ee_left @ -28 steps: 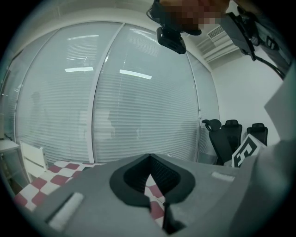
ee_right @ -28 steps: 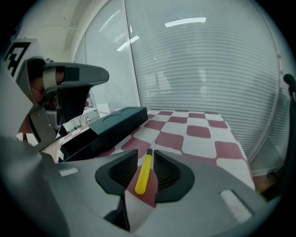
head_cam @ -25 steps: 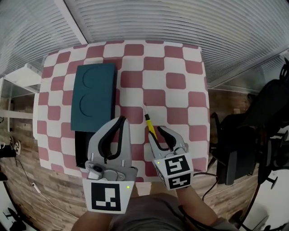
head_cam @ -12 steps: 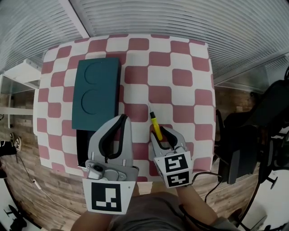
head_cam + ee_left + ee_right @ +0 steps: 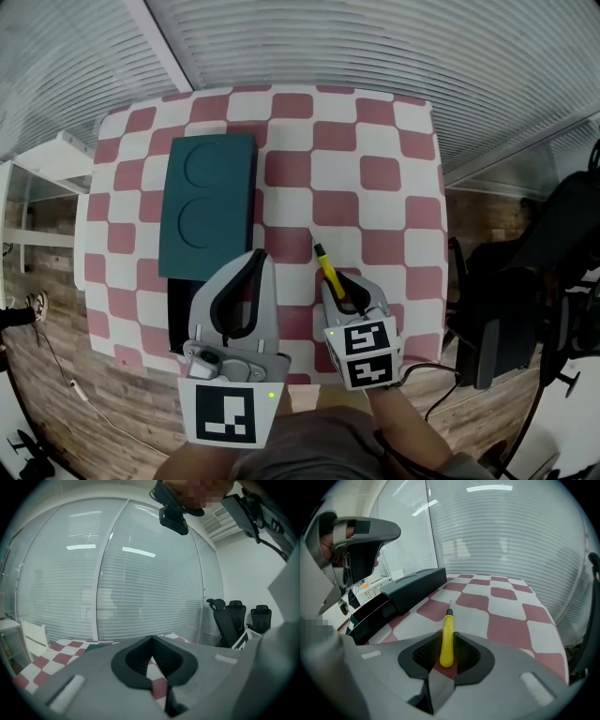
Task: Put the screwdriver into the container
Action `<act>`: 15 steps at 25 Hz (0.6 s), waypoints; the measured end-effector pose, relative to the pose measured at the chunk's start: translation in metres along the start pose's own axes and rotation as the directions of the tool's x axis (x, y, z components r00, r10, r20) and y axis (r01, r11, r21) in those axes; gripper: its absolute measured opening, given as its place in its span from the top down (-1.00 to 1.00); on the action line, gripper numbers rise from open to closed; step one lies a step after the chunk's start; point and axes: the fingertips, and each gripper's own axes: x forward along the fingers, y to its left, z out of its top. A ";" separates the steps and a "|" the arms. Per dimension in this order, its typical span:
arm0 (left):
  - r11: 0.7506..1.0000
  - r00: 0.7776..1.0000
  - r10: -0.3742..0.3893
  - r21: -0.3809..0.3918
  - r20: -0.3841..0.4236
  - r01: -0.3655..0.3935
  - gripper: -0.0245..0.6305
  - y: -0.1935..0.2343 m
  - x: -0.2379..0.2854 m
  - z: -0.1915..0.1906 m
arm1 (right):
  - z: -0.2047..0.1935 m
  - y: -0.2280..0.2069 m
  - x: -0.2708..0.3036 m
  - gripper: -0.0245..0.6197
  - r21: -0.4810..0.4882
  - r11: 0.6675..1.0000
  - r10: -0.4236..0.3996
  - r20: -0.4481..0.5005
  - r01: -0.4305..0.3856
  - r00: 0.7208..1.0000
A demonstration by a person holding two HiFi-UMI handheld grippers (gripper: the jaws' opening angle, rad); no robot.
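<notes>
A yellow-handled screwdriver lies along the checkered table, its metal tip pointing away from me. My right gripper is shut on the handle's rear part; in the right gripper view the screwdriver sticks forward out of the pinching gripper. The dark teal container sits to the left, its lid slid back and a black open section showing near me. My left gripper is shut on nothing and hovers beside that opening; the left gripper view shows the gripper's jaws meeting.
Black office chairs stand off the table's right side. A white shelf is at the left. The table's near edge runs just under both grippers, with wooden floor below. Blinds cover the glass wall beyond.
The right gripper's jaws, open around the screwdriver handle a second ago, have closed on it. The left gripper has stayed shut in about the same spot.
</notes>
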 end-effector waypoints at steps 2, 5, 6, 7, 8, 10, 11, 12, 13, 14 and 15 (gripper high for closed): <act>1.000 1.000 0.000 0.008 0.007 0.000 0.92 0.000 -0.001 0.003 | 0.005 -0.002 -0.004 0.61 0.000 1.000 -0.002 0.020 0.002 1.000; 1.000 1.000 0.007 0.019 0.031 -0.008 0.93 0.003 -0.004 0.012 | 0.027 -0.004 -0.016 0.62 0.000 1.000 -0.004 0.074 0.004 0.997; 1.000 0.999 0.011 0.019 0.038 -0.011 0.92 0.003 -0.006 0.015 | 0.036 -0.003 -0.021 0.62 -0.002 1.000 -0.004 0.096 0.004 0.995; 1.000 0.999 0.013 0.019 0.047 -0.014 0.93 0.003 -0.008 0.018 | 0.045 -0.003 -0.028 0.62 -0.004 1.000 -0.004 0.118 0.005 0.993; 1.000 0.998 0.015 0.021 0.057 -0.016 0.92 0.003 -0.011 0.022 | 0.055 -0.002 -0.036 0.62 -0.008 1.000 -0.004 0.141 0.006 0.990; 1.000 0.996 0.018 0.020 0.082 -0.020 0.93 0.003 -0.016 0.032 | 0.074 0.001 -0.052 0.62 -0.019 1.000 -0.004 0.187 0.008 0.982; 1.000 0.995 0.020 0.018 0.095 -0.022 0.93 0.003 -0.019 0.038 | 0.083 0.003 -0.061 0.62 -0.026 1.000 -0.003 0.210 0.009 0.978; 1.000 0.994 0.022 0.015 0.108 -0.024 0.92 0.003 -0.023 0.044 | 0.092 0.005 -0.070 0.62 -0.033 0.999 -0.002 0.231 0.010 0.973; 1.000 0.993 0.024 0.011 0.119 -0.025 0.92 0.003 -0.027 0.050 | 0.100 0.008 -0.080 0.62 -0.040 0.999 0.000 0.252 0.011 0.968; 1.000 0.991 0.025 0.010 0.131 -0.027 0.92 0.003 -0.031 0.056 | 0.109 0.011 -0.090 0.62 -0.048 0.999 0.002 0.273 0.012 0.962; 0.999 0.989 0.027 0.014 0.143 -0.029 0.92 0.003 -0.035 0.062 | 0.117 0.014 -0.100 0.62 -0.056 0.998 0.004 0.295 0.013 0.955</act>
